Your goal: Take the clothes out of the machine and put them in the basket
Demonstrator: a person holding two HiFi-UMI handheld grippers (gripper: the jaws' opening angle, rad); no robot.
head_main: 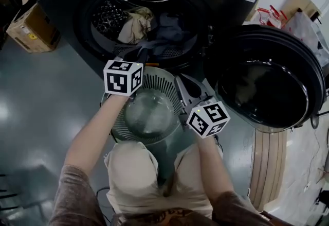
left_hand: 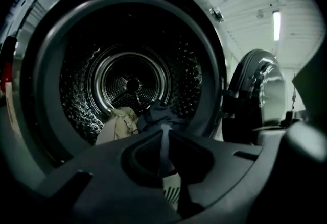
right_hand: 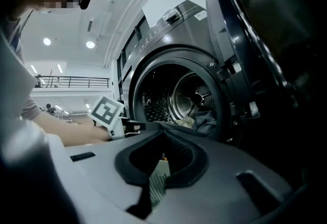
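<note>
Pinching a thin fold of the dark garment [left_hand: 156, 113], the left gripper [left_hand: 164, 130] has its jaws closed at the drum [left_hand: 133, 85] mouth, upper centre of the head view. The rest of that garment lies at the drum's front beside a beige one [left_hand: 118, 121] (both inside the machine). The right gripper [right_hand: 163, 135] has its jaws together on nothing, just right of centre, over the basket [head_main: 160, 78] rim. The door [head_main: 267, 86] stands open at right.

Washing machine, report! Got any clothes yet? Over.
Left gripper shut on dark garment at drum mouth. Right gripper shut, empty, over basket. Beige garment in drum. Nothing blocking.
</note>
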